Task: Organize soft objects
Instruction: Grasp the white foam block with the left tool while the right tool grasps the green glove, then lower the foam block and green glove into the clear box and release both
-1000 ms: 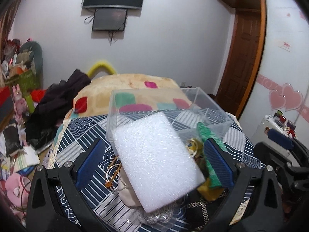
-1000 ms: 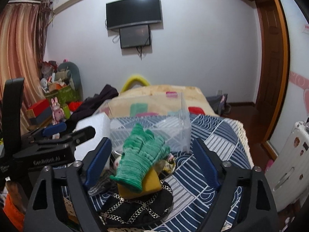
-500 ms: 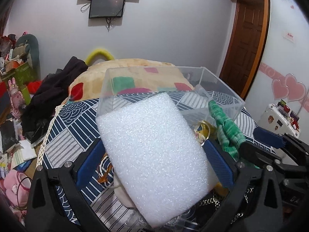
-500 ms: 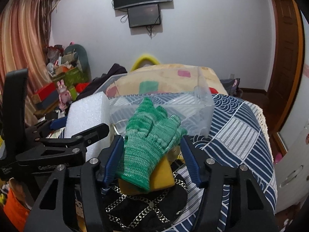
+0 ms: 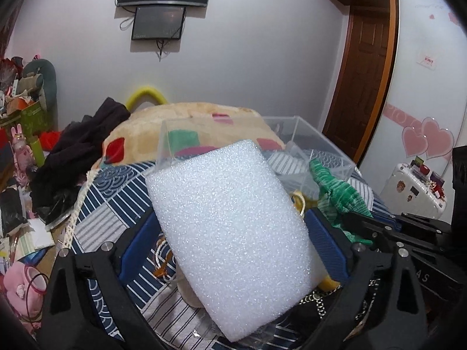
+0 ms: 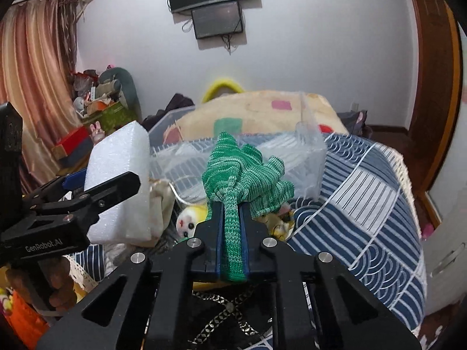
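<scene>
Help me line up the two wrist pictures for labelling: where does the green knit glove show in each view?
Left wrist view: the green knit glove is right of centre, beside the white foam block, its lower end running into the right hand-held gripper.
Right wrist view: the glove is at centre, its cuff pinched in that hand-held gripper.
Shared landmark: the clear plastic box just behind the glove.
</scene>
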{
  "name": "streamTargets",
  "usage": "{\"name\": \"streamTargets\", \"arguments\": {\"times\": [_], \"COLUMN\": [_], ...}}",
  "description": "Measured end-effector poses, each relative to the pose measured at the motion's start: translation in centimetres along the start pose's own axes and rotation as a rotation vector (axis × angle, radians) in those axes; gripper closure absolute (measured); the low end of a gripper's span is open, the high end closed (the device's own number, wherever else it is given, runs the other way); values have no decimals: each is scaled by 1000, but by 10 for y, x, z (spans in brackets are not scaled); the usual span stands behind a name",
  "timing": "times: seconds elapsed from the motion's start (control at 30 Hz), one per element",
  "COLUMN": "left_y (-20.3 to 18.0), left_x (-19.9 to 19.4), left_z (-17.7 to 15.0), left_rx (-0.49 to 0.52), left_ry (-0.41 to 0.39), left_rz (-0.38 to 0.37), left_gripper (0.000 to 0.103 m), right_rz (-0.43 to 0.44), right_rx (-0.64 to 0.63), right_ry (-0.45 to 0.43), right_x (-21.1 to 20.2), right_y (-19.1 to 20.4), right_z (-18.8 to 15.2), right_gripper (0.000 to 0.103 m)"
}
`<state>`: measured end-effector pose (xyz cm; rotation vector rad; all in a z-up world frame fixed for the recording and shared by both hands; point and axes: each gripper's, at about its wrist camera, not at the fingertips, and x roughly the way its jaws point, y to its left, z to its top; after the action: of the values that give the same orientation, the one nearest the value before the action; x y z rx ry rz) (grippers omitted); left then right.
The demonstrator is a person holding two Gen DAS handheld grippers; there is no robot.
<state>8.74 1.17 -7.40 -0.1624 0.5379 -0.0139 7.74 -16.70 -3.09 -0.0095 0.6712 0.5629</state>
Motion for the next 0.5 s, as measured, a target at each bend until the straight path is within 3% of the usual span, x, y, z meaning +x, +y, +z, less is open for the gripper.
{"name": "streamTargets", "arguments": {"times": [0.23,0.5], "left_y": [4,8], "left_x": [-21,-23], "left_z": [21,54], "left_rx": [19,38], "left_ry": [-75,-144], "left_rz": [13,38], "left_gripper": [4,4], "right_rz": [-33,-77], "right_rx": [-37,-55], "right_ry": [-97,-179], "right_x": [-28,-32], "right_y": [0,1], "right_z": [19,47], "right_gripper": [94,94]}}
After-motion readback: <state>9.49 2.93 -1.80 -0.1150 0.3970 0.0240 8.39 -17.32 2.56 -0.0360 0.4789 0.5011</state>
